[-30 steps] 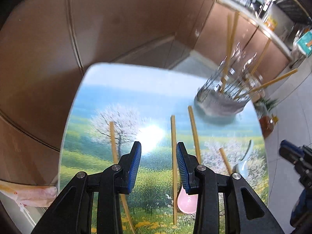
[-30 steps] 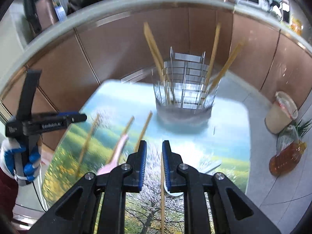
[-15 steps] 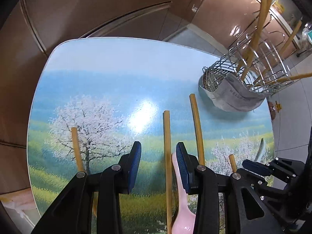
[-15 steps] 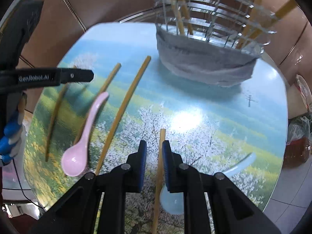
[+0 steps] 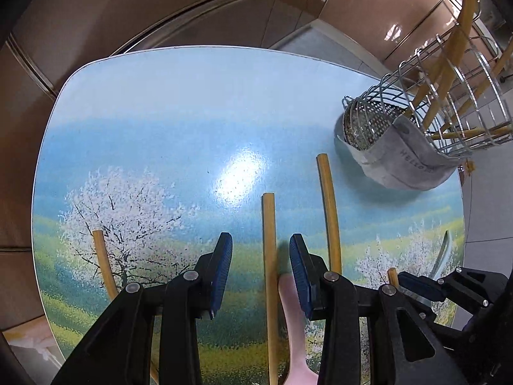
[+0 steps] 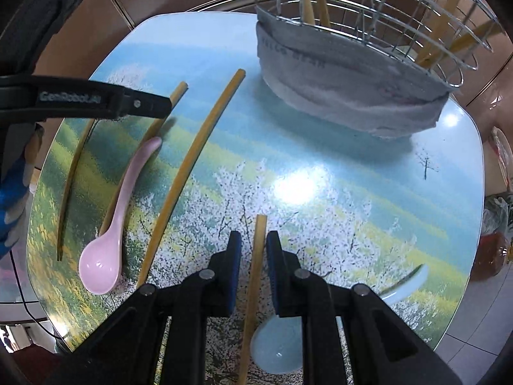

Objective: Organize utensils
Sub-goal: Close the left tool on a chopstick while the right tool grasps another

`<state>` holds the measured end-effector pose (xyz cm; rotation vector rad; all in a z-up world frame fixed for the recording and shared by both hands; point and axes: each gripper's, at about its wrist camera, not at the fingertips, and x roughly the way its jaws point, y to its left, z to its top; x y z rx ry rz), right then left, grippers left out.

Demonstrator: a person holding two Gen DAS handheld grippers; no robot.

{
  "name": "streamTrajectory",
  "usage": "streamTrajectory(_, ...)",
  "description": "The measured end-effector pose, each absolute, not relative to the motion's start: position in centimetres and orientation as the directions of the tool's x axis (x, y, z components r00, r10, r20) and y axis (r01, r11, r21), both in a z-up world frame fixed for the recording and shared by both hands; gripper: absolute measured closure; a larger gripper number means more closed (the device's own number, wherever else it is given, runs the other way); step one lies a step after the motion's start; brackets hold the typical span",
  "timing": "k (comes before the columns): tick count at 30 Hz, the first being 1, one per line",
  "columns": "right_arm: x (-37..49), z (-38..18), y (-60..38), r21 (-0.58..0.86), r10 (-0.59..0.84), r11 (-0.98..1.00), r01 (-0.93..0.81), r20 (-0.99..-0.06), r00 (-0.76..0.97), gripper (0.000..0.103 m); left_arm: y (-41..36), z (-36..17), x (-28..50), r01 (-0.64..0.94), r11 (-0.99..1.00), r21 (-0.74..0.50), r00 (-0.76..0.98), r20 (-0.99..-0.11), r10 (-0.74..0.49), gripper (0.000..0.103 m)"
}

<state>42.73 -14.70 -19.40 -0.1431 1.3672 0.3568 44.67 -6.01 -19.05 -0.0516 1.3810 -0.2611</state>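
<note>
Several bamboo chopsticks lie loose on the picture-printed table [image 5: 160,112]. My left gripper [image 5: 259,256] hangs open low over it, with one chopstick [image 5: 269,256] and the pink spoon's handle [image 5: 295,337] between its jaws, neither touched. My right gripper [image 6: 254,256] stands narrowly open astride another chopstick [image 6: 256,272], with a gap showing beside it. A pale blue spoon [image 6: 282,346] lies just to the right under that gripper. The pink spoon [image 6: 109,240] lies at the left. A wire utensil basket [image 6: 368,16] holding several chopsticks stands at the back, with a grey cloth [image 6: 336,80] round its base.
Brown cabinet fronts [image 5: 160,6] run close behind the table. A bottle of orange liquid [image 6: 490,250] and bags sit on the floor off the right edge. A blue and white gloved hand [image 6: 12,192] holds the left gripper at the left edge. Rounded table edges lie close on all sides.
Both grippers have come down toward the table and tipped to look more steeply at it. The basket has slid to the top of both views. Jaw gaps look the same.
</note>
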Motion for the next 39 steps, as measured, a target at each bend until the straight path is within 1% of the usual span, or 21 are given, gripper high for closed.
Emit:
streamTrajectory(7, 43.1, -19.6, -14.6, 0.097, 0.151, 0.937, -0.336, -0.979, 0.14, 0.087, -7.1, -19.3, 45.2, 0.169, 0.974, -0.15, 0.156, -0.972, -0.177, 0.071)
streamTrajectory(12, 43.6, -20.0, -14.1, 0.097, 0.145, 0.941, -0.325, -0.982, 0.125, 0.087, -7.6, -19.5, 46.0, 0.176, 0.976, -0.124, 0.15, -0.977, -0.151, 0.084)
streamTrajectory(14, 43.9, -20.0, -14.0, 0.101, 0.145, 0.943, -0.317, -0.982, 0.12, 0.087, -7.2, -19.5, 46.2, 0.169, 0.978, -0.125, 0.153, -0.977, -0.151, 0.093)
streamTrajectory(18, 44.5, -20.3, -13.6, 0.093, 0.136, 0.947, -0.307, -0.983, 0.121, 0.087, -6.6, -19.7, 46.4, 0.176, 0.975, -0.133, 0.159, -0.974, -0.162, 0.097)
streamTrajectory(22, 44.8, -20.6, -12.8, 0.082, 0.123, 0.946, -0.312, -0.986, 0.115, 0.088, -6.9, -19.8, 46.0, 0.211, 0.973, -0.098, 0.179, -0.974, -0.137, 0.097)
streamTrajectory(24, 44.9, -20.6, -12.6, 0.076, 0.118, 0.946, -0.315, -0.986, 0.116, 0.088, -6.8, -19.8, 45.9, 0.198, 0.974, -0.109, 0.182, -0.972, -0.146, 0.097)
streamTrajectory(26, 45.1, -20.7, -12.4, 0.072, 0.115, 0.946, -0.315, -0.986, 0.121, 0.092, -6.6, -19.9, 45.9, 0.185, 0.976, -0.119, 0.187, -0.97, -0.154, 0.097)
streamTrajectory(27, 45.2, -20.7, -12.3, 0.07, 0.114, 0.948, -0.312, -0.986, 0.125, 0.096, -6.5, -19.9, 45.8, 0.179, 0.977, -0.12, 0.192, -0.969, -0.154, 0.097)
streamTrajectory(39, 44.5, -21.0, -13.1, 0.097, 0.15, 0.954, -0.284, -0.974, 0.17, 0.097, -5.5, -19.7, 44.1, 0.146, 0.979, -0.145, 0.216, -0.961, -0.174, 0.097)
